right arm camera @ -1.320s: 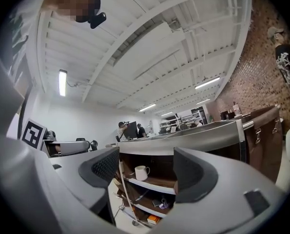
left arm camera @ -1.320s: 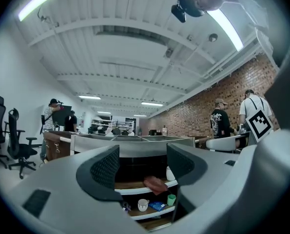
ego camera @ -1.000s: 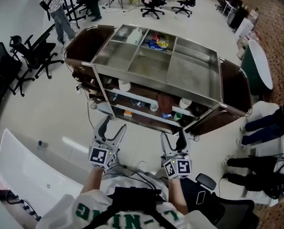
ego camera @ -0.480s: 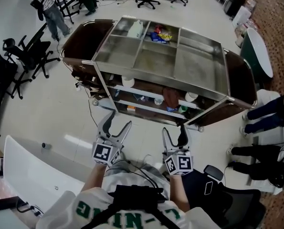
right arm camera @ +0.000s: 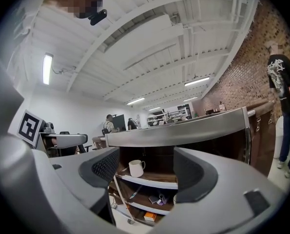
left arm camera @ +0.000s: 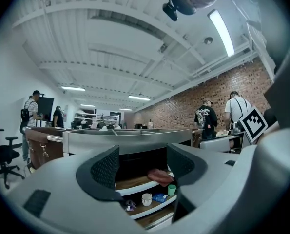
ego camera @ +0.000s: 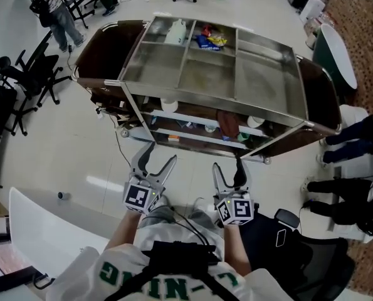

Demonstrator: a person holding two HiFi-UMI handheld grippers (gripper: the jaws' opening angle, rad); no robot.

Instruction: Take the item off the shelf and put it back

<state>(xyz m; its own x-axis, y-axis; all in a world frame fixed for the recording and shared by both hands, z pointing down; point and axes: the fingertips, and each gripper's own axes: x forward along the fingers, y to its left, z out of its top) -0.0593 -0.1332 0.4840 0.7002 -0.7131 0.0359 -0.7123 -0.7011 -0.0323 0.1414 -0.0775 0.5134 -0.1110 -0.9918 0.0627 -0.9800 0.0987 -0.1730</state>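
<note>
At the left, the left gripper [ego camera: 161,157] is pointing level at the steel cart [ego camera: 155,64], well short of it. Its jaws are standing apart with nothing between them. Through that gap the left gripper view is showing the cart's upper shelf [left arm camera: 130,182], where a reddish-brown item [left arm camera: 159,175] is lying. On the lower shelf [left arm camera: 145,209] a white cup [left arm camera: 146,199], a blue packet [left arm camera: 159,197] and a green cup [left arm camera: 171,189] are sitting. Neither gripper is touching any of them. On the cart's top, a white jug [ego camera: 177,33] and bright packets [ego camera: 210,41] are resting in the far compartments. Further right, the right gripper [ego camera: 227,168] is facing the same cart, also apart from it, and its jaws are likewise standing open and empty. The right gripper view is framing a white mug [right arm camera: 136,167] on the upper shelf, with an orange box [right arm camera: 149,217] lying lower down.
</note>
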